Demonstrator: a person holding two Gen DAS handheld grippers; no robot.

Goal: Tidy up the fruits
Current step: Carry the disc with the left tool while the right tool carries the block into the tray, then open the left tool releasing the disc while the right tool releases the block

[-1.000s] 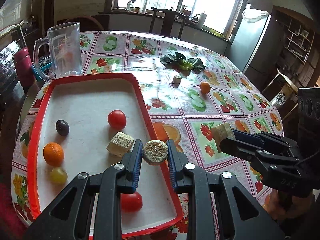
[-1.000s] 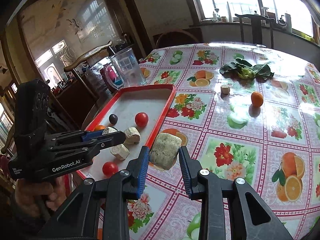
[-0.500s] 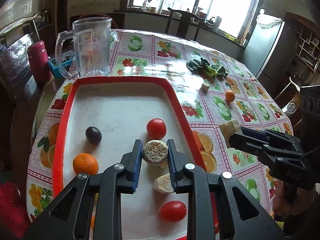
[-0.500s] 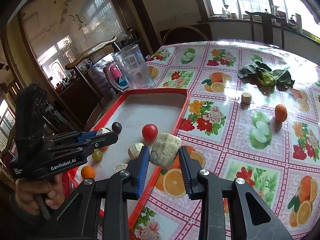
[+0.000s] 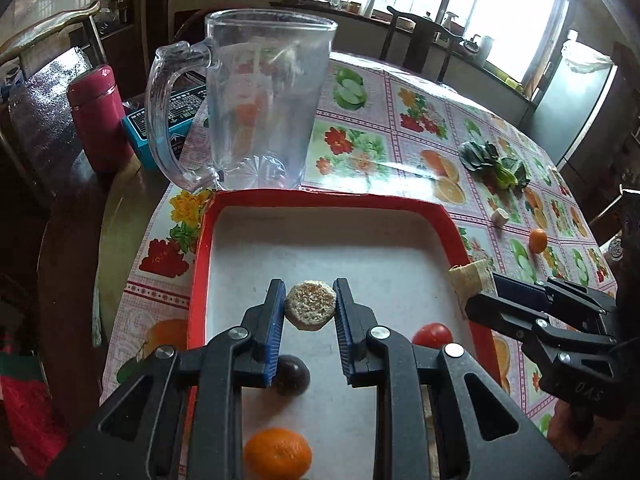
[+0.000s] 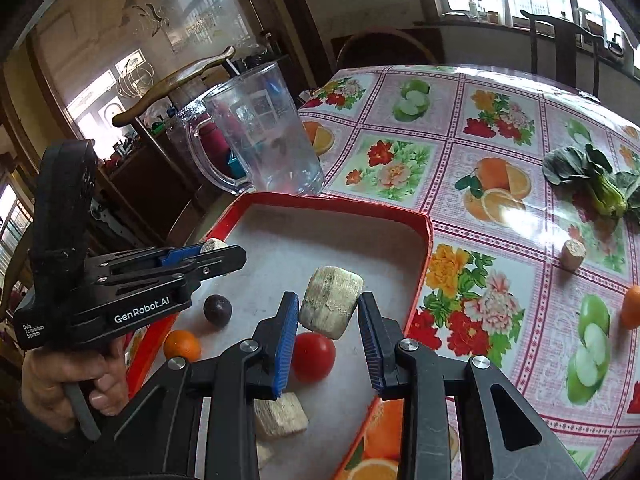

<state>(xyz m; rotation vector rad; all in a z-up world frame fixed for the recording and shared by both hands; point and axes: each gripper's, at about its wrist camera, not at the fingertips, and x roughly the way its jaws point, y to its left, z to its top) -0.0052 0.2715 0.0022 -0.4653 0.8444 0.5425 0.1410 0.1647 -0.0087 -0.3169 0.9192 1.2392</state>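
My left gripper [image 5: 310, 310] is shut on a round beige cane piece [image 5: 310, 305], held above the red-rimmed tray [image 5: 320, 199]. My right gripper [image 6: 329, 312] is shut on a larger beige cane chunk [image 6: 330, 295] over the tray's [image 6: 426, 248] right part. In the tray lie a tomato [image 6: 313, 351], a dark plum [image 6: 217, 309], an orange [image 5: 277, 455] and a beige chunk [image 6: 280, 416]. On the tablecloth lie a small orange [image 5: 537, 239] and a small beige piece [image 5: 499, 216].
A clear plastic jug [image 5: 256, 104] stands just behind the tray. A red flask [image 5: 100, 116] and a teal box [image 5: 160, 128] sit to the left. Green leaves [image 5: 494, 164] lie far right. Chairs stand behind the round table.
Both grippers have moved forward over the tray toward the jug, each still holding its piece. The tray's fruits now lie below and behind the fingers.
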